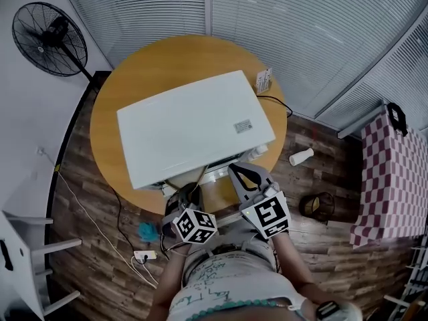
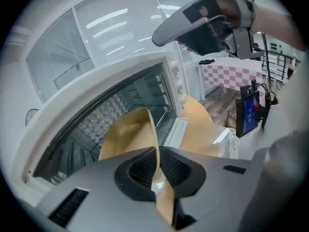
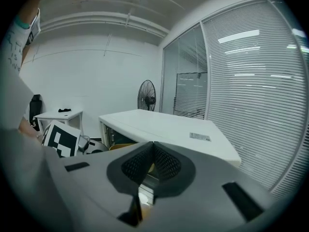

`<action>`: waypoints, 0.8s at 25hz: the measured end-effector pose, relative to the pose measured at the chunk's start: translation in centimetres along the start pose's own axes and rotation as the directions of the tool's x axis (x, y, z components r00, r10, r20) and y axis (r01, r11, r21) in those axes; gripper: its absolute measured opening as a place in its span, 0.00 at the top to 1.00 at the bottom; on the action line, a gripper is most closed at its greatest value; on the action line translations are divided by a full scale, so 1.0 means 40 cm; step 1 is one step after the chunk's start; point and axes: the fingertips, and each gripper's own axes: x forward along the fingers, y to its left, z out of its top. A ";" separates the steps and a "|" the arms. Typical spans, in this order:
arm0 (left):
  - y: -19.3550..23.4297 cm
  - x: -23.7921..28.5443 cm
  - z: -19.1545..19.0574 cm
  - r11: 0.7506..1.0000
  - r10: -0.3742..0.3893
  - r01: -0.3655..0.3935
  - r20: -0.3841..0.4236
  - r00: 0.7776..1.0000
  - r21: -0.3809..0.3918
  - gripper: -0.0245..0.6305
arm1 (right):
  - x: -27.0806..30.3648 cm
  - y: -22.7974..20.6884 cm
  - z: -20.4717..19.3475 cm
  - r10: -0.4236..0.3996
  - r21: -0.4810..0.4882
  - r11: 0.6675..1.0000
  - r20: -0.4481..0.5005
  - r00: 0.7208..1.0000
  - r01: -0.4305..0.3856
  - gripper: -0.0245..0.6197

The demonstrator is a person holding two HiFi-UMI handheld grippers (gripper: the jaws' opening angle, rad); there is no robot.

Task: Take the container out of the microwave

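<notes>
One thin edge is all that carries the container (image 2: 126, 137). The left claw (image 2: 157, 166) pinches its tan rim, and the container hangs at the open mouth of the microwave (image 2: 101, 88), just outside the cavity as far as we can judge. The rim looks bent where the pads bite, so we expect a quick pull could fold the soft wall or slide it out of the pinch. Anything inside would then tip out, though we cannot see whether it holds anything. Its far side could also catch on the frame of the opening. The right claw (image 3: 153, 146), pads pressed together on nothing, hovers above and to one side, where it could bump the microwave's front.

Only the left gripper view shows the pinch and the cavity. In the head view the microwave's white top and the two claws cover the container, but we do get the round desk (image 1: 150, 62) and see the microwave's front standing near its edge. The right gripper view alone shows that claw empty.
</notes>
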 end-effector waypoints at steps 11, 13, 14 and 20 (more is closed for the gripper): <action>-0.030 -0.042 -0.001 0.991 -0.101 0.104 0.041 0.994 -0.080 0.92 | 0.014 0.033 0.001 0.014 -0.016 1.000 -0.005 1.000 -0.014 0.97; -0.033 -0.048 0.002 0.990 -0.113 0.116 0.045 0.993 -0.086 0.92 | 0.017 0.033 0.000 0.016 -0.019 1.000 -0.010 1.000 -0.017 0.97; -0.034 -0.051 0.003 0.988 -0.118 0.122 0.046 0.992 -0.090 0.92 | 0.018 0.033 0.002 0.018 -0.020 1.000 -0.014 1.000 -0.018 0.97; -0.033 -0.072 0.006 0.981 -0.140 0.146 0.055 0.989 -0.127 0.92 | 0.030 0.038 0.004 0.038 -0.031 0.999 -0.015 0.999 -0.038 0.97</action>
